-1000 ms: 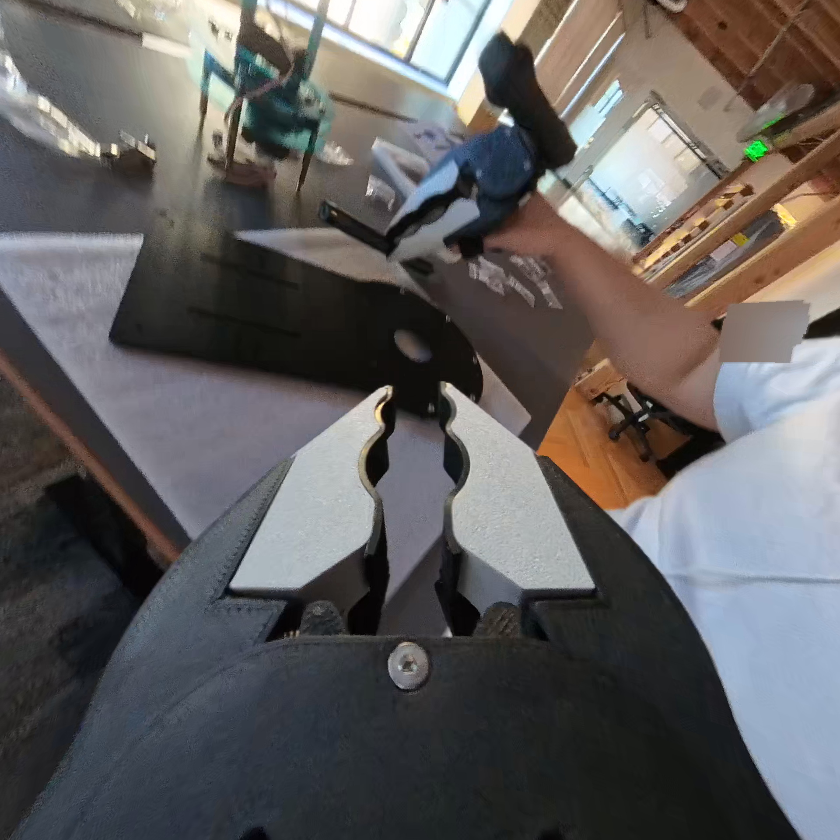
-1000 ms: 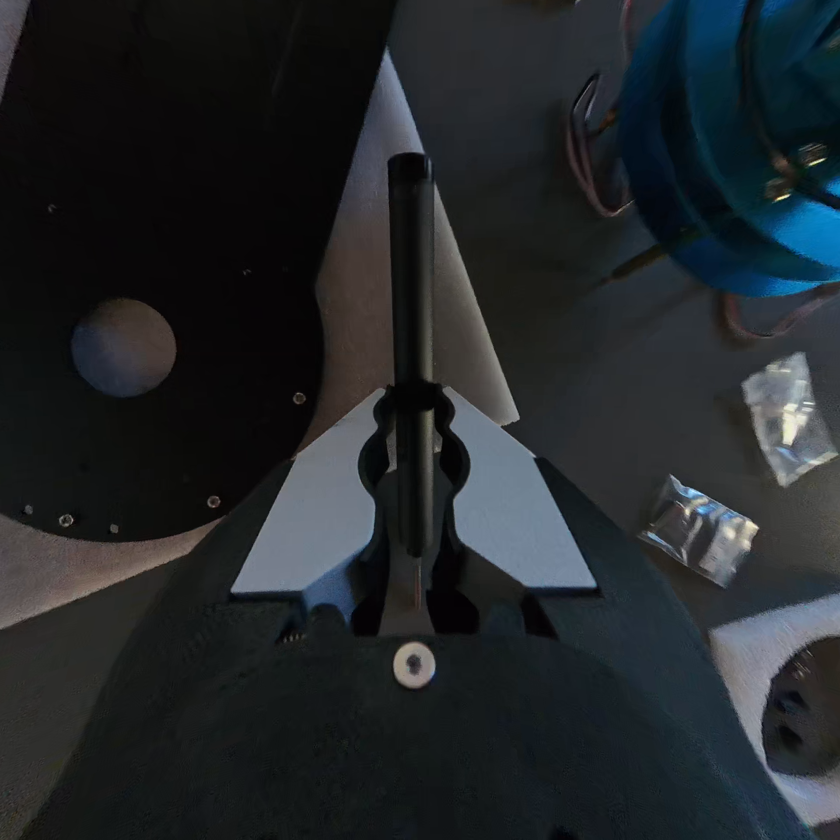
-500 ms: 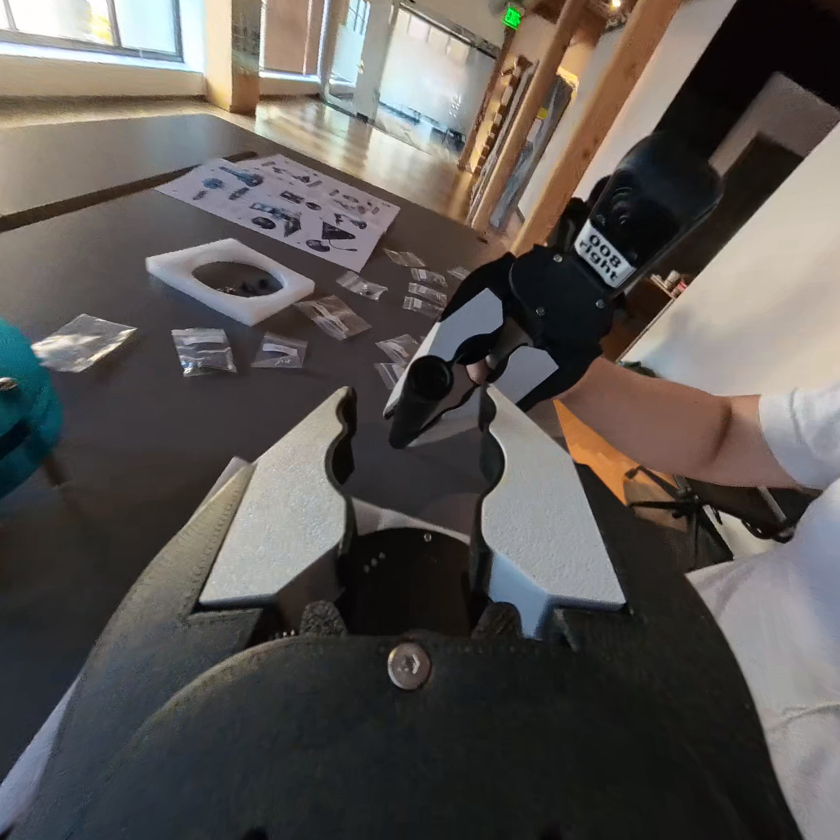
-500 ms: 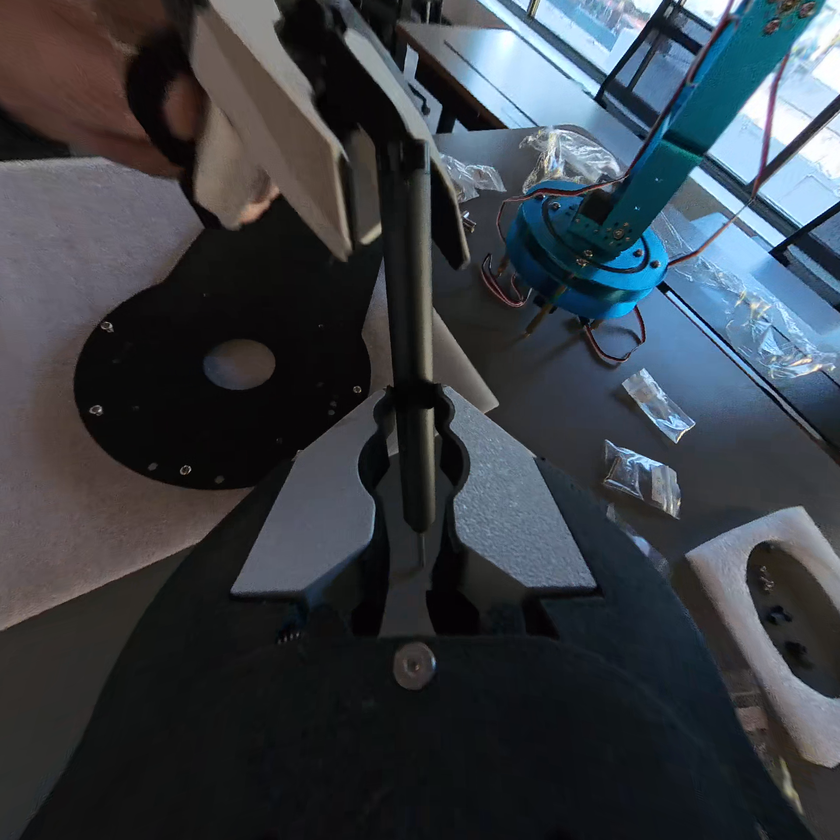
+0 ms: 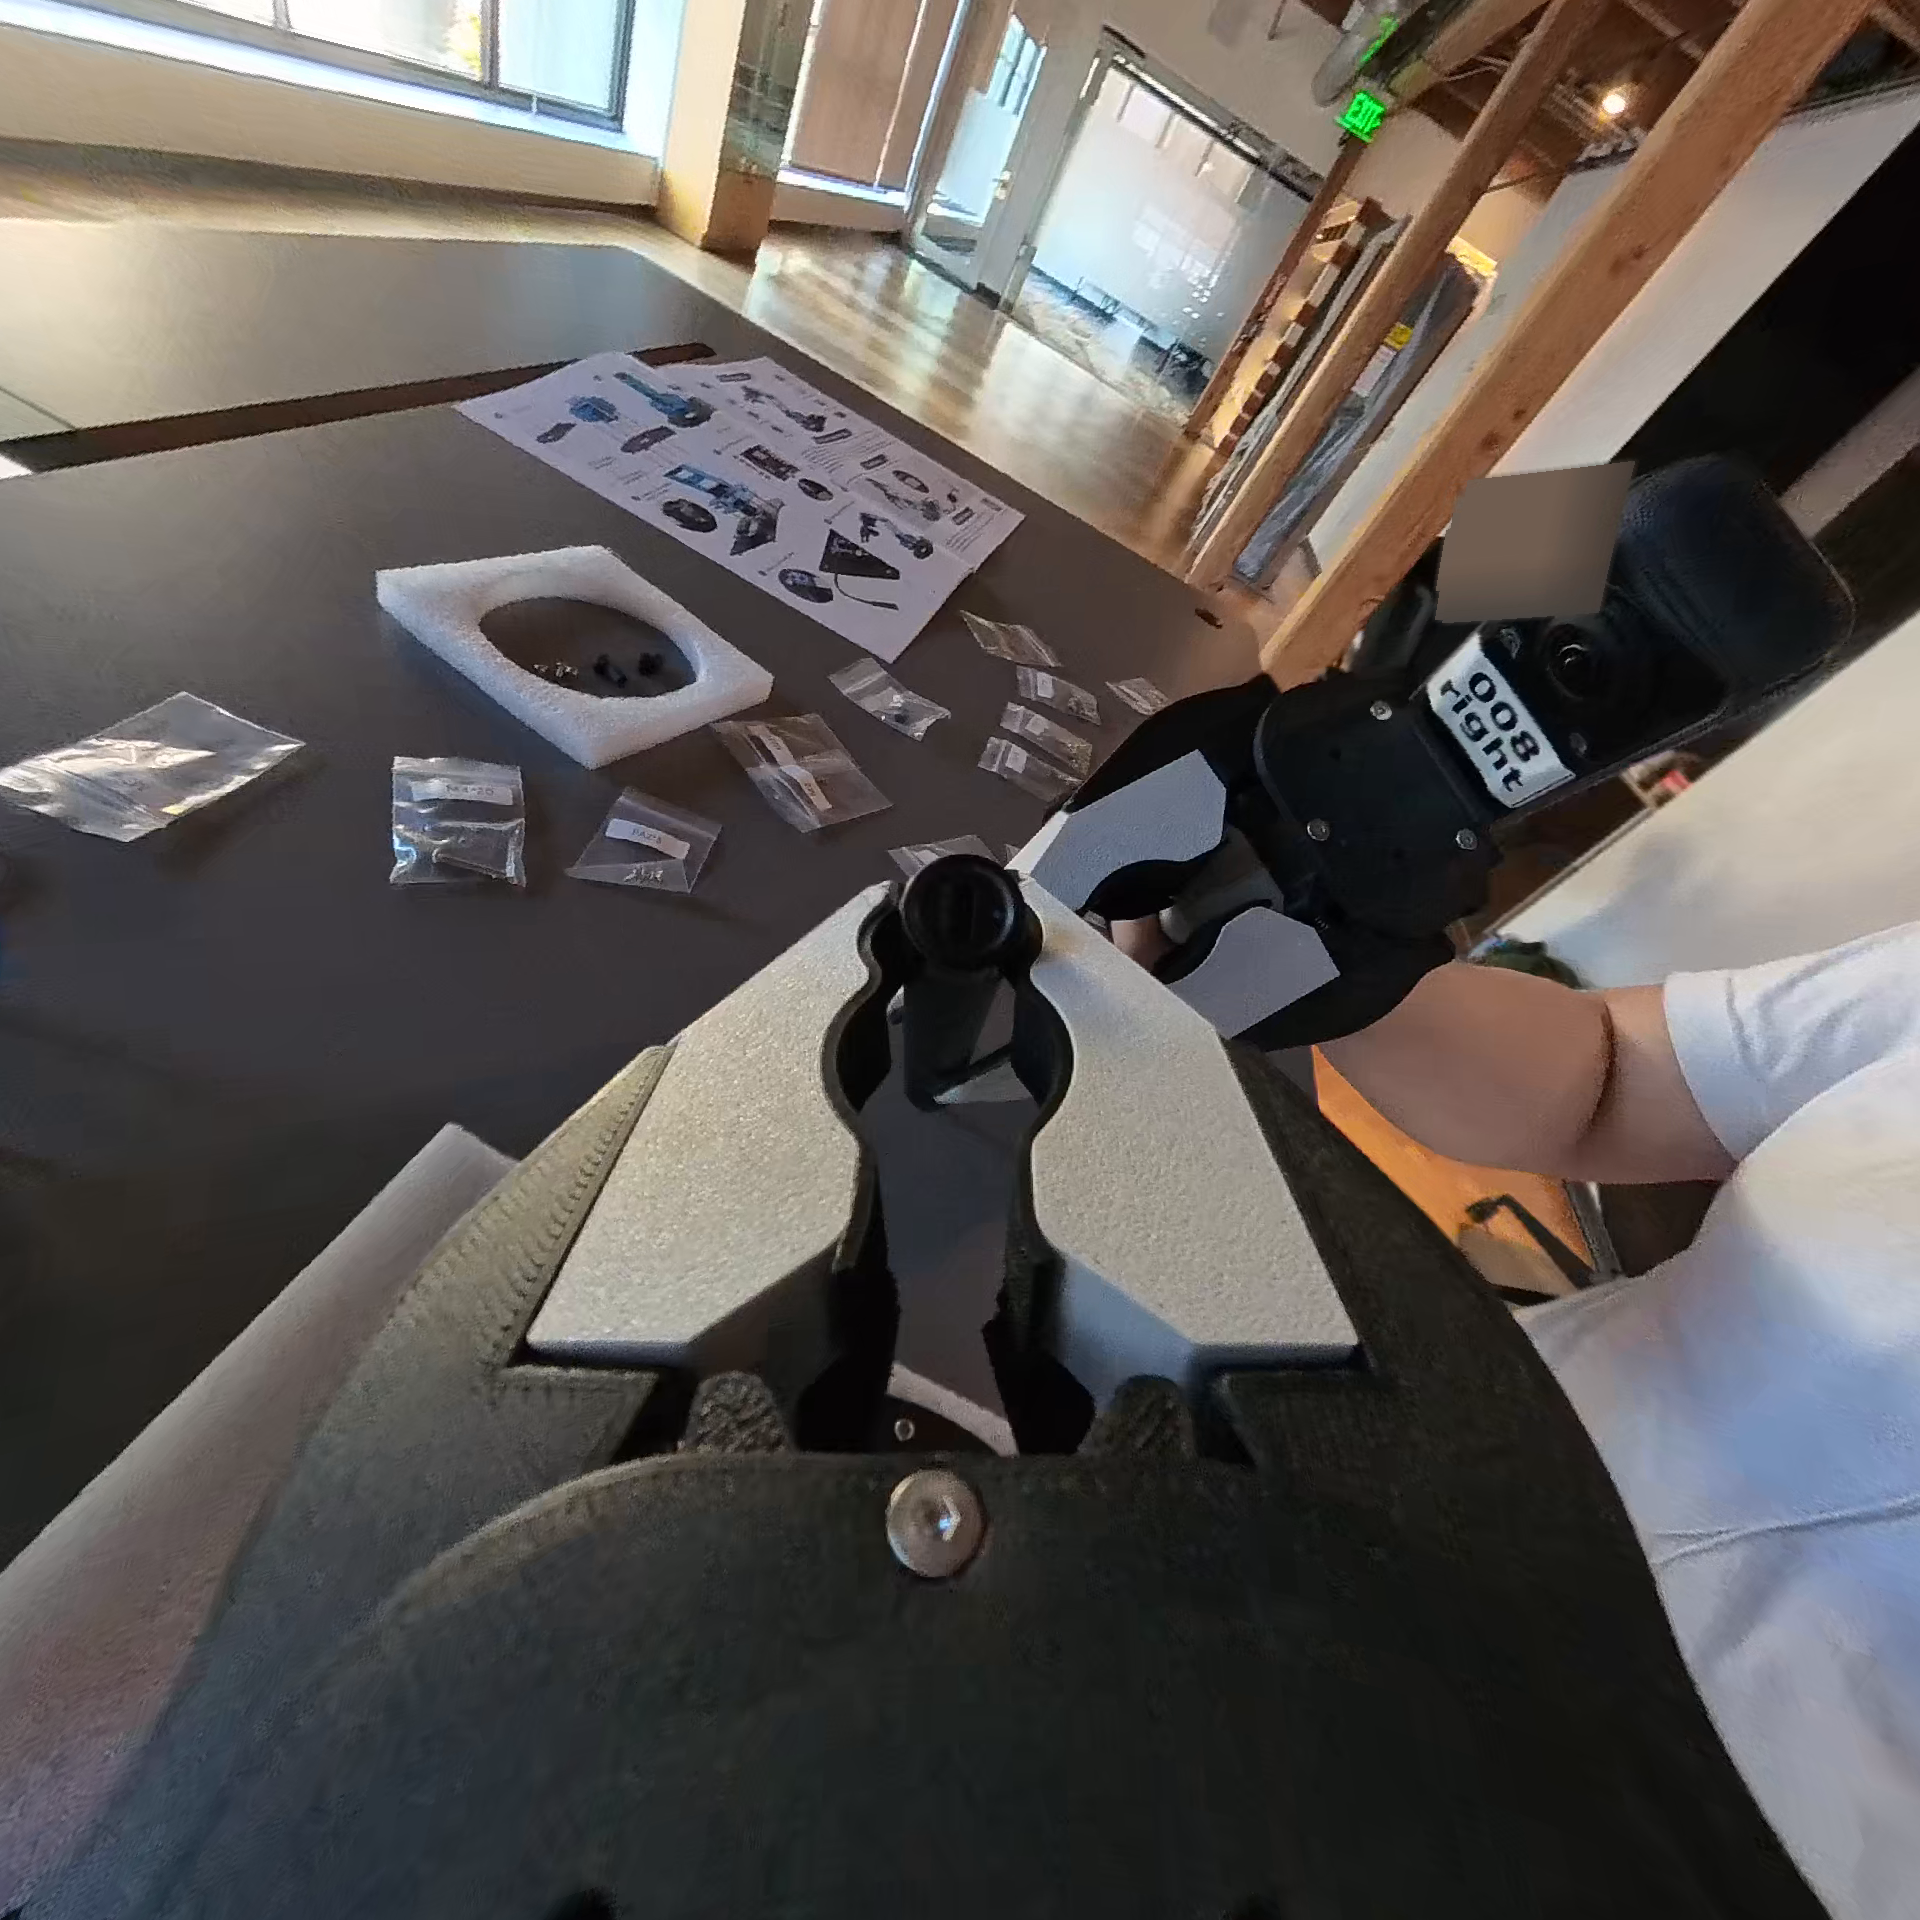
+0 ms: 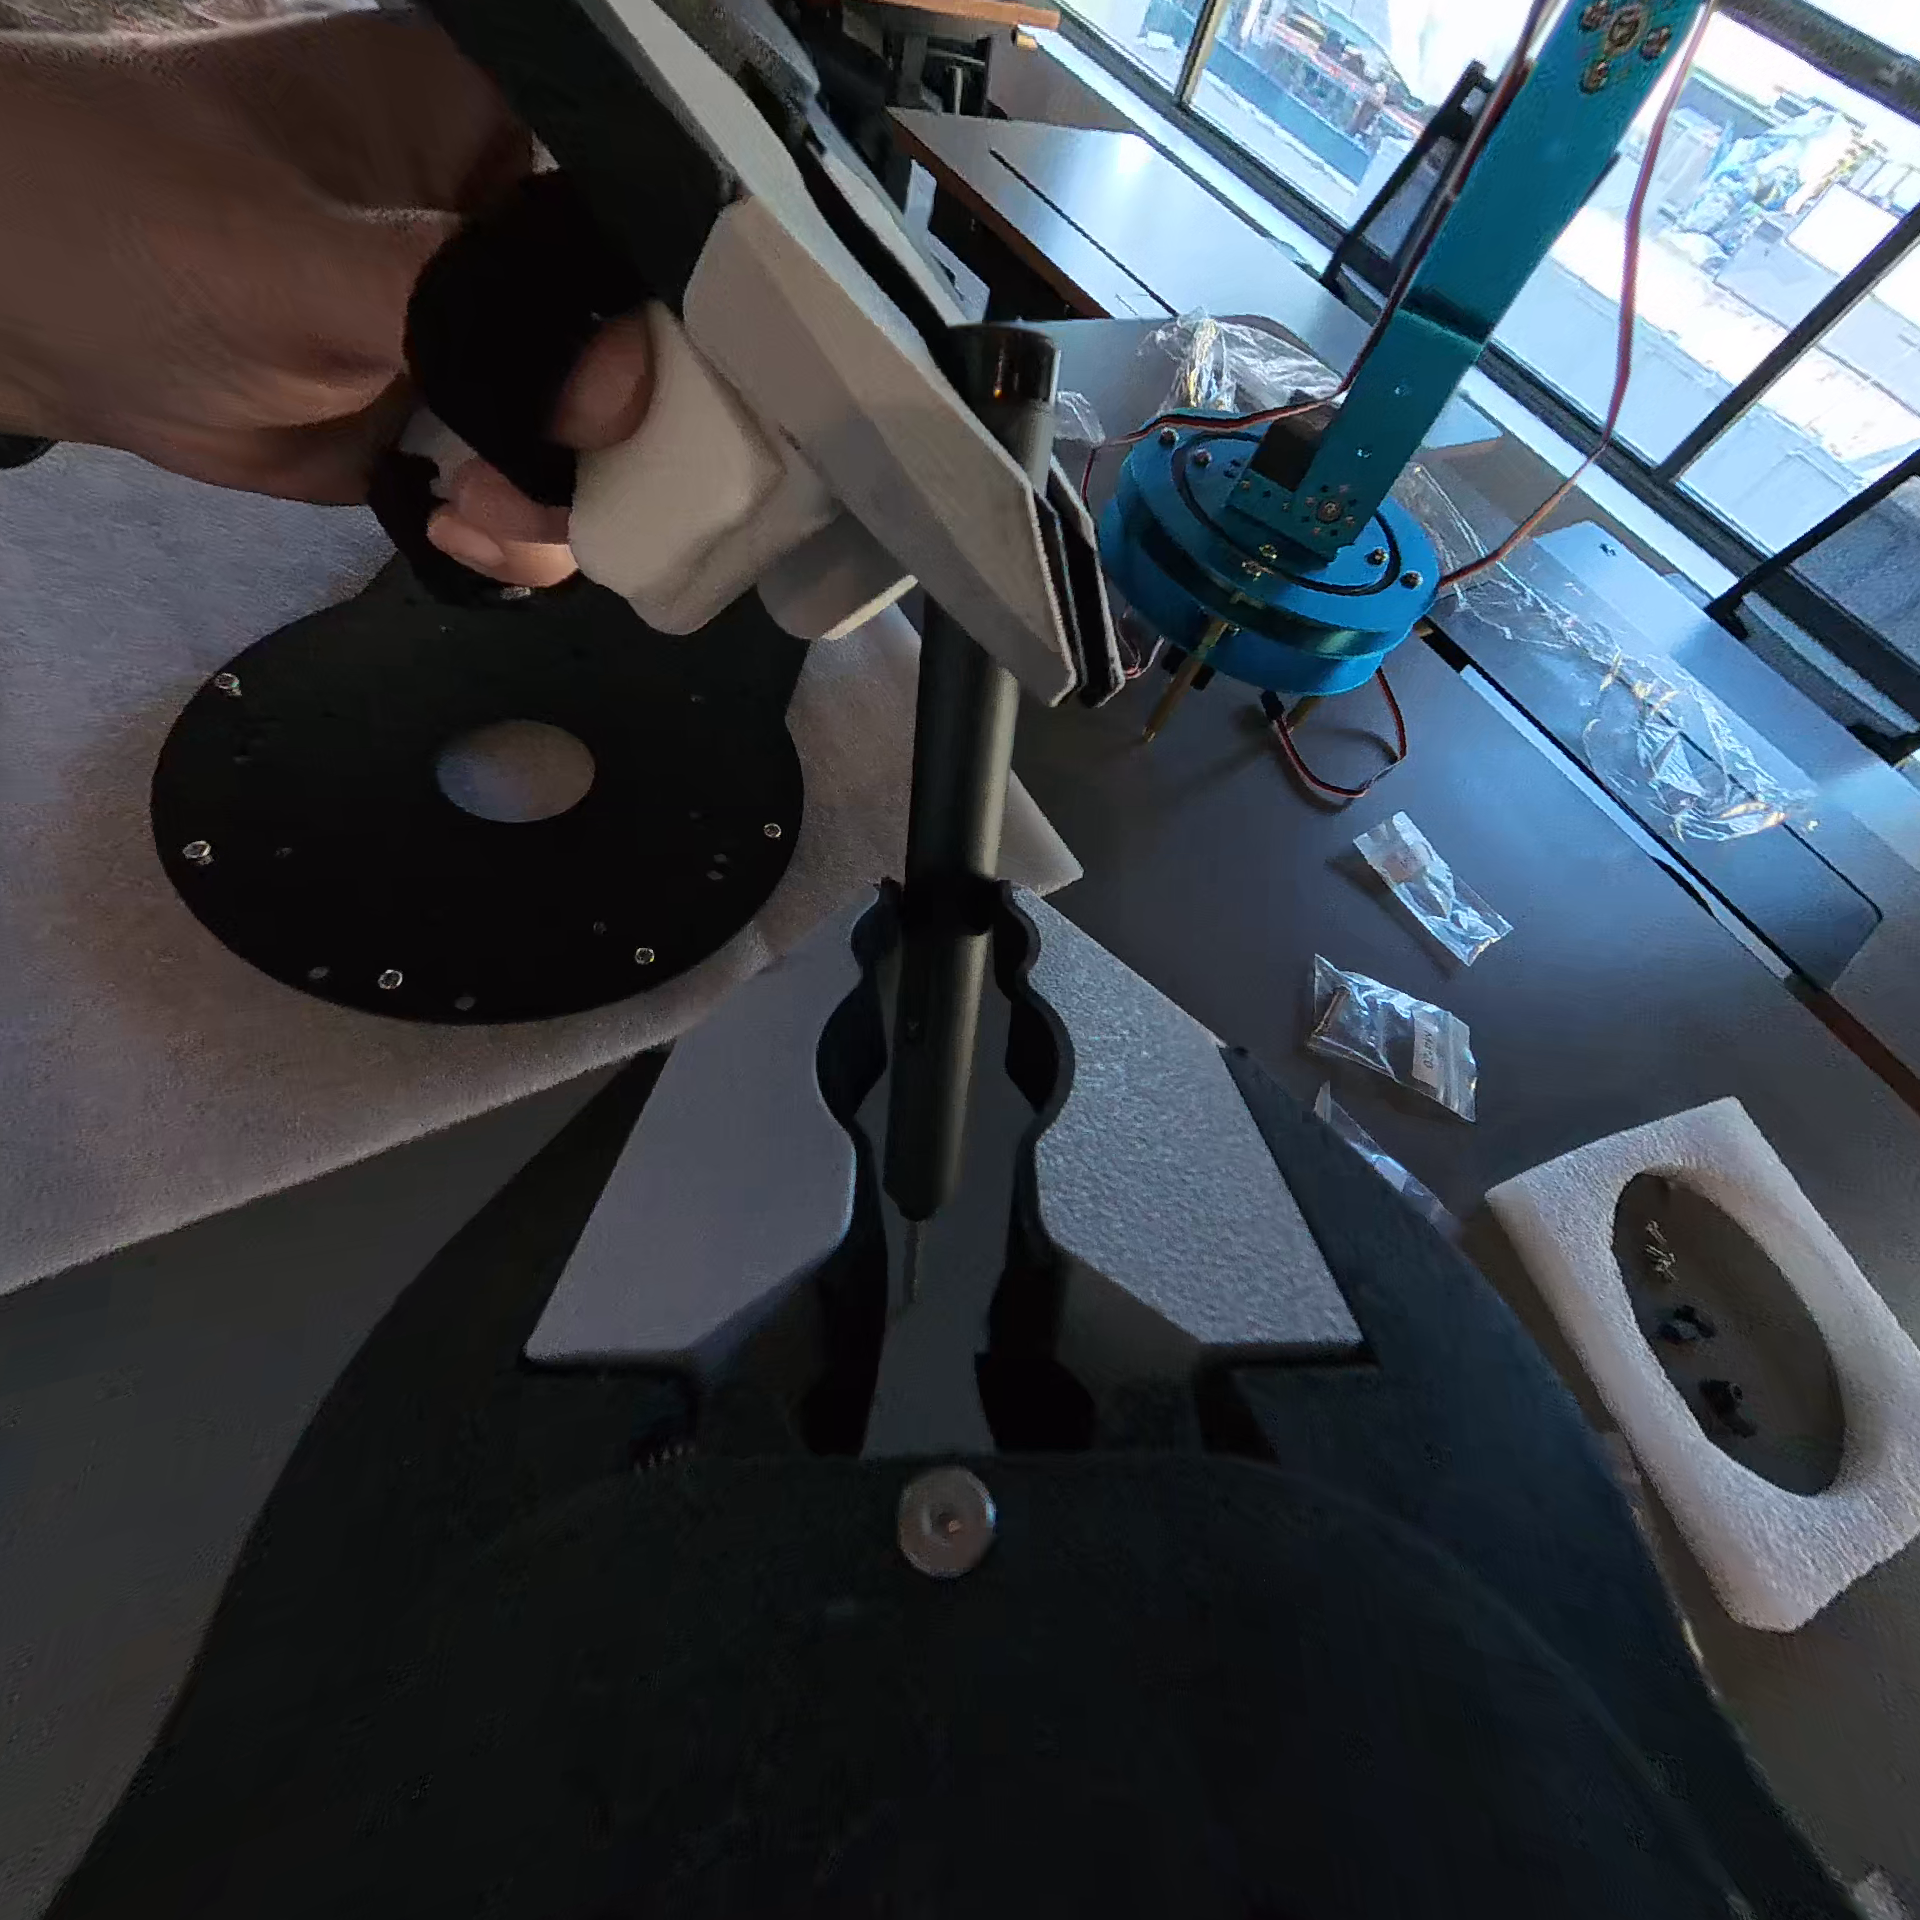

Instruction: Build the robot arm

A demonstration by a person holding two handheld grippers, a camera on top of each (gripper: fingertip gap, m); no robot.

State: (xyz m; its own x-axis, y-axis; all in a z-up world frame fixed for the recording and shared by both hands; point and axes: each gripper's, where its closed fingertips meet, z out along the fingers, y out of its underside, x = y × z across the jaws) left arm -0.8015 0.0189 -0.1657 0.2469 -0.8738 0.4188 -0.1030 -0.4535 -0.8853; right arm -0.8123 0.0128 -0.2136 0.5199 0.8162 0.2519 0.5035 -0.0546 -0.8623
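A black rod [image 6: 956,748] runs between both grippers above the table. My right gripper [image 6: 940,904] is shut on its near end. My left gripper [image 5: 961,914] is shut on its other end, and the rod's round end [image 5: 956,909] sits in the notch between the fingertips. In the right wrist view the left gripper [image 6: 1075,665] comes in from the upper left, held by a hand, and crosses the rod near its top. In the left wrist view the right gripper [image 5: 1112,883] shows just beyond, held by a bare forearm.
A black round plate [image 6: 468,810] with a centre hole lies on a white mat [image 6: 156,1039]. A blue robot base [image 6: 1268,582] with wires stands behind. A white foam tray [image 5: 582,727] with small parts, several clear bags [image 5: 457,821] and a printed sheet [image 5: 748,478] lie on the dark table. The left gripper's tips are roughly 5 cm from the right gripper's. The black round plate [image 6: 468,810] is about 15 cm from my right fingertips.
My left gripper swung towards the rod, opened, then shut on the rod's far end. My right gripper lifted and tilted the rod up from the table and kept its hold.
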